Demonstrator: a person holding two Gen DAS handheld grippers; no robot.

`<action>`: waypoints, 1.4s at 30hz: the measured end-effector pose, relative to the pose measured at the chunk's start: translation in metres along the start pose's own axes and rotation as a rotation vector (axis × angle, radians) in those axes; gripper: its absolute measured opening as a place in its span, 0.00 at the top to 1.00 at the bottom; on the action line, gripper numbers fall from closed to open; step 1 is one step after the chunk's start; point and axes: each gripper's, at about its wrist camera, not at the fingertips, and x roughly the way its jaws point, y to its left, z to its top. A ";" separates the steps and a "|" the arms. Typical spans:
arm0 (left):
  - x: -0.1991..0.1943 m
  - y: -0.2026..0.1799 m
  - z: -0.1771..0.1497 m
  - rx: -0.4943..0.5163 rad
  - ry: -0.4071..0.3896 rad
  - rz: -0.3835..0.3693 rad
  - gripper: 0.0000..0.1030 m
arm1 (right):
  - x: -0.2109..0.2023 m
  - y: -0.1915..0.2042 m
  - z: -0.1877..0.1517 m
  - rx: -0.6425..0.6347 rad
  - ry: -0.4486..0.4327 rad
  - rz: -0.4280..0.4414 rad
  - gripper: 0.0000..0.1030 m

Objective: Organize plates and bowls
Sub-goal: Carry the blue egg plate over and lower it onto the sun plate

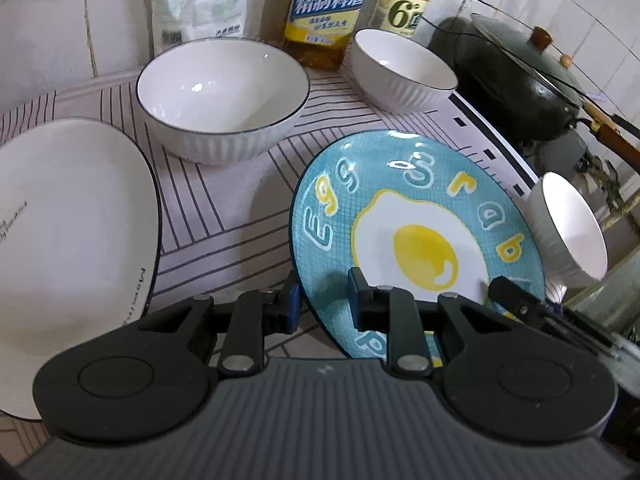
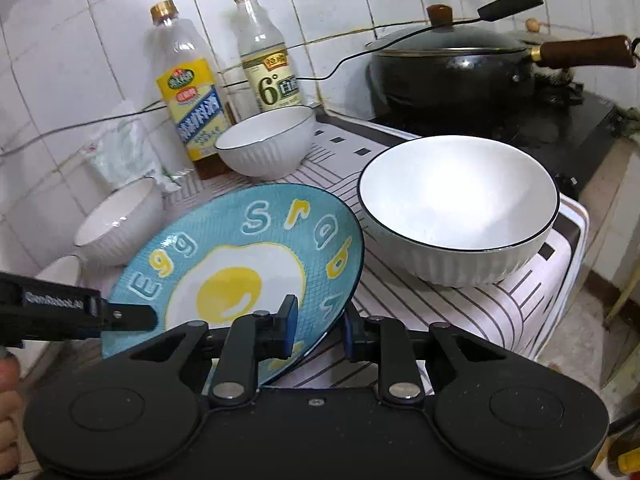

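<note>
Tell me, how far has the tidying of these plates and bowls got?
Nothing looks stacked yet. In hand: the left claw and right claw both pinch the rim of the blue egg plate, which sits tilted. Left to do: the white plate, the big bowl and two other bowls stand apart on the striped mat.

Left gripper (image 1: 324,300), right gripper (image 2: 318,330): black housings, blue-padded jaws, silver pivot screws.

Soft, even daylight (perhaps from the left); glare on the white bowl (image 2: 460,208); edges bend strongly.
</note>
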 end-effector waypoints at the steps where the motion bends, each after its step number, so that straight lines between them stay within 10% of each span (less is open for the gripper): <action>1: -0.003 -0.001 0.000 0.012 0.004 -0.002 0.79 | -0.002 0.002 0.000 -0.015 0.006 -0.005 0.75; 26: -0.141 0.031 -0.021 -0.053 -0.016 0.048 0.77 | -0.092 0.067 0.011 -0.068 0.042 0.184 0.74; 42: -0.178 0.096 -0.037 -0.180 -0.032 0.123 0.78 | -0.069 0.127 0.007 -0.112 0.089 0.332 0.74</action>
